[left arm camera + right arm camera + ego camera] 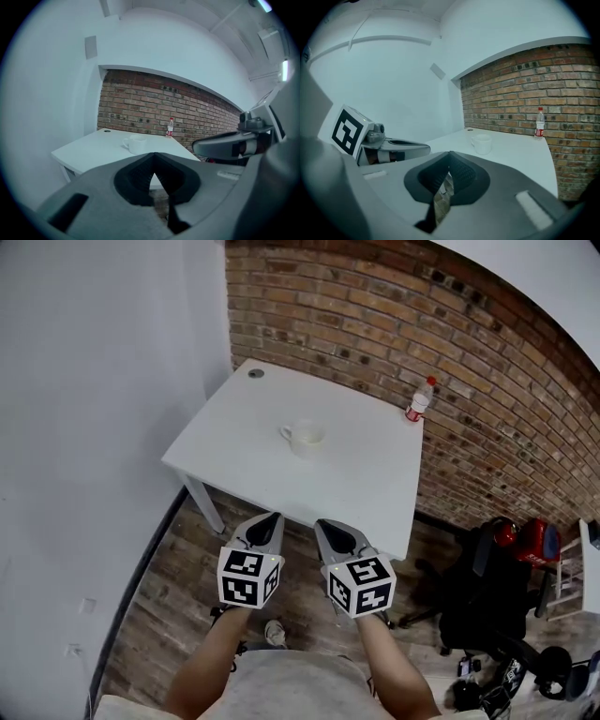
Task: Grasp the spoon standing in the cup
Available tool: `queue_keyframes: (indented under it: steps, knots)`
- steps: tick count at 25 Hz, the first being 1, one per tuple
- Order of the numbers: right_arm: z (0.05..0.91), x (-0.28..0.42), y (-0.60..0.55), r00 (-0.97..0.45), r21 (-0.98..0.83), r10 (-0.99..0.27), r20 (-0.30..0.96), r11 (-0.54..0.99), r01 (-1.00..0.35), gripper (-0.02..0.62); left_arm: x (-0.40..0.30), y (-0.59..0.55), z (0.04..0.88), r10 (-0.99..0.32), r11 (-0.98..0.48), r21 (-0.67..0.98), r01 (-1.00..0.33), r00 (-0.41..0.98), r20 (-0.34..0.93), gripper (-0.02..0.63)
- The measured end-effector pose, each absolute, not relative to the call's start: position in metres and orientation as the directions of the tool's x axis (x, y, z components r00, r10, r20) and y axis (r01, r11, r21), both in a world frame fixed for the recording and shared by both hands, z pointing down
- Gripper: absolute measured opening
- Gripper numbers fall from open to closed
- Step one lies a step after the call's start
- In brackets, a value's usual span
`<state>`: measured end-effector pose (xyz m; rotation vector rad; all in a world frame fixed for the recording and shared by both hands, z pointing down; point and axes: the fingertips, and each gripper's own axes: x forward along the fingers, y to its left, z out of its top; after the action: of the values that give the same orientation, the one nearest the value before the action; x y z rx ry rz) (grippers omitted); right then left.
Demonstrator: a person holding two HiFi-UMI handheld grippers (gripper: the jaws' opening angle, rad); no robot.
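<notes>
A white cup (306, 437) with its handle to the left stands near the middle of the white table (375, 493). No spoon shows in it in any view. The cup also appears in the left gripper view (135, 144) and in the right gripper view (482, 143), well beyond the jaws. Both grippers hang side by side over the wooden floor, short of the table's near edge. My left gripper (273, 519) (153, 155) is shut with nothing in it. My right gripper (325, 524) (450, 154) is shut and holds nothing either.
A small plastic bottle (419, 399) with a red cap stands at the table's far right corner against the brick wall. A cable hole (256, 373) marks the far left corner. A white wall runs along the left. A black office chair (487, 601) stands right of the table.
</notes>
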<state>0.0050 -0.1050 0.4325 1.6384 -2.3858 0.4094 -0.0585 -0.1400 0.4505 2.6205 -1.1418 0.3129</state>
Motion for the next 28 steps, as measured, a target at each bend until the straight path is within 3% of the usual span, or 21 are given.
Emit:
queue_keyframes:
  steps: [28]
  knots:
    - [0.433, 0.049, -0.228, -0.329, -0.12, -0.894, 0.305, 0.307, -0.944, 0.006, -0.012, -0.279, 0.454, -0.683, -0.659, 0.153, -0.737, 0.67, 0.291, -0.003]
